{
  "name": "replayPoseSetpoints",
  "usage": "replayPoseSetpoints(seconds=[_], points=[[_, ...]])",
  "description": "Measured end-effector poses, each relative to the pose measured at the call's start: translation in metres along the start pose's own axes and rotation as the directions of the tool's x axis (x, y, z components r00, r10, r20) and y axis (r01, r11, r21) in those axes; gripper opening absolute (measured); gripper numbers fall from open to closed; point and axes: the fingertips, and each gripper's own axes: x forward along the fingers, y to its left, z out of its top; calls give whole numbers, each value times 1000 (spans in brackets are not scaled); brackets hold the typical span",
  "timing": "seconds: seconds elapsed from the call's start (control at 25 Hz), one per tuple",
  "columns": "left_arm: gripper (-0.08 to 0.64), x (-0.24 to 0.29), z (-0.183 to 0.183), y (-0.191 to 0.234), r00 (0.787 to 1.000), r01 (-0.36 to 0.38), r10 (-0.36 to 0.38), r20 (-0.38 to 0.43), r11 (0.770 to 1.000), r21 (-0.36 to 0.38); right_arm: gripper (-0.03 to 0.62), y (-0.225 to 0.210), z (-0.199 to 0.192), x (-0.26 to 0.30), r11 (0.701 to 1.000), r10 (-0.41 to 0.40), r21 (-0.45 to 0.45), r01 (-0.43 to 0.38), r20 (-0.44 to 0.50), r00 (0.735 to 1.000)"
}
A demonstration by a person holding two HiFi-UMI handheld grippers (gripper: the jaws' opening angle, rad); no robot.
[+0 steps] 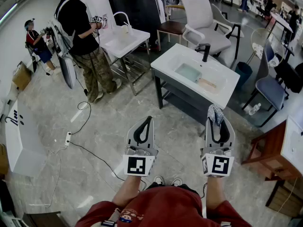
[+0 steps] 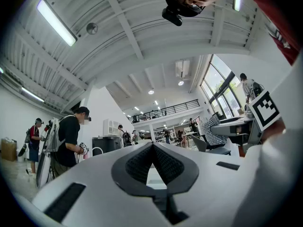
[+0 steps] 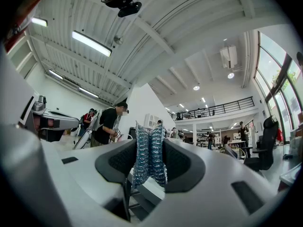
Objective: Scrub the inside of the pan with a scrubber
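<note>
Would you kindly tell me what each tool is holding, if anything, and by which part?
The right tool is shut on the scrubber, pinched across its middle, its top poking out. The left tool is shut and empty.

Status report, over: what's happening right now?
Left gripper shut, empty. Right gripper shut on scrubber. Pan in sink ahead, untouched. Cable on floor, left.
</note>
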Motion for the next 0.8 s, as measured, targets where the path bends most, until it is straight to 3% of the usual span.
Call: replayPoseSetpoints(seconds=[0.32,0.8], points=[[8,-9,4,18,1000,-10,10,17,1000,-4,176,24,5,4,998,39,-44,-39,3,999],[8,-22,-7,57,999,-31,32,21,999,-23,183,68,4,16,997,76,-25,-76,13,997]])
